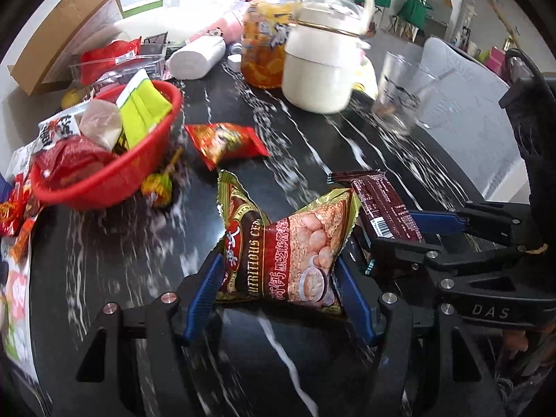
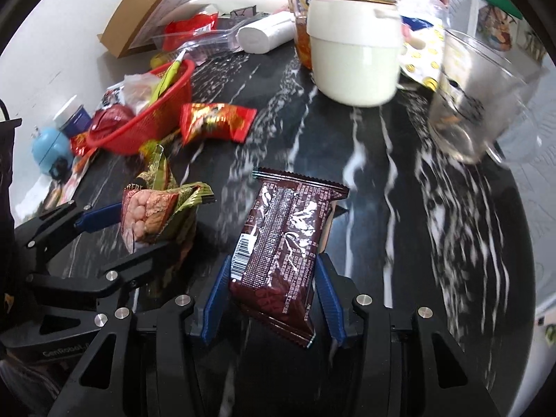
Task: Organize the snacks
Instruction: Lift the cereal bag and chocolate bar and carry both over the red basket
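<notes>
Left gripper (image 1: 279,278) fingers (image 1: 205,285) closed on a gold and maroon cereal packet (image 1: 285,243), lifted above the dark marbled surface (image 1: 312,146). Right gripper (image 2: 272,299) fingers (image 2: 215,299) closed on a brown snack bar (image 2: 281,246), just beside the cereal packet. Further out, a red basket (image 1: 104,187) full of snacks and one red snack packet (image 1: 226,142) near it, in front of a white kettle (image 1: 323,69) and a glass (image 1: 403,93).

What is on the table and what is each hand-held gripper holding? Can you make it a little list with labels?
Left hand-held gripper: shut on the cereal packet
Right hand-held gripper: shut on the brown snack bar
Red basket: already has several snacks inside
Loose snack: red packet beside the basket
Also on the table: white pot, juice bottle, glass cup
</notes>
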`<state>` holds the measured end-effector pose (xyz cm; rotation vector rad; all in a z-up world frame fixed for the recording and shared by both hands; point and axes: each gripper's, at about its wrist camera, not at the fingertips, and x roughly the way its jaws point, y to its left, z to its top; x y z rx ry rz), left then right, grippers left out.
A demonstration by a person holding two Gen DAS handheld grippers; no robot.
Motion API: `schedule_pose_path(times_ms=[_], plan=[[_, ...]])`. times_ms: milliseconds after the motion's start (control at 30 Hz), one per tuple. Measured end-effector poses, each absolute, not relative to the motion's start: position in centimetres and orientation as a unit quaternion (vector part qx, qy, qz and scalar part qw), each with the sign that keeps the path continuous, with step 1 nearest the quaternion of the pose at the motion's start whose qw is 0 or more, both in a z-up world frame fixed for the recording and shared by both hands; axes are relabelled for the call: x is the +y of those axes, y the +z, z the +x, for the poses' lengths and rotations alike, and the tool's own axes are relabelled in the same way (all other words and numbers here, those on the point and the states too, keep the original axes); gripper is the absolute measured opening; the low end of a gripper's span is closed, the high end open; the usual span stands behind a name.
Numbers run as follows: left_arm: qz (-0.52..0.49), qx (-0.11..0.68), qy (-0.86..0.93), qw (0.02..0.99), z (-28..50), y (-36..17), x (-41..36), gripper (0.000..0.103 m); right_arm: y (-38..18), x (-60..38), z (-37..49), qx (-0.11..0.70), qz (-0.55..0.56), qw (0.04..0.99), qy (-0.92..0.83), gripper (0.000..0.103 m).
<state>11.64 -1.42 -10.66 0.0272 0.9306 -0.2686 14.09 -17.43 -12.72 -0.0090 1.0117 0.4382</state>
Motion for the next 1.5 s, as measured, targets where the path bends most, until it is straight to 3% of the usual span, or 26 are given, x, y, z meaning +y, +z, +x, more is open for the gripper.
schedule_pose_path(times_ms=[367,733,1033,1167,1500], plan=[[0.011,0.470,-0.150,0.870,5.9,-10.6,-2.4,0.065,-12.9,-19.2,7.3,0.491,-0.023,0.847,0.204,0.049],[0.026,0.416,-0.153,0.896,5.0,-9.7,-2.5,0.067,-12.5,-20.2,5.3,0.484,0.008,0.852,0.199,0.059],[0.042,0.414,-0.179,0.891,6.5,-10.9,-2.6,0.067,-12.4,-19.7,6.0,0.477,0.008,0.855,0.205,0.067],[0.040,0.427,-0.189,0.883,7.4,-11.6,-2.7,0.079,-12.9,-19.4,6.6,0.481,0.004,0.853,0.202,0.067],[0.044,0.422,-0.186,0.886,9.0,-12.1,-3.0,0.080,-13.6,-19.4,7.3,0.483,0.000,0.856,0.185,0.067]])
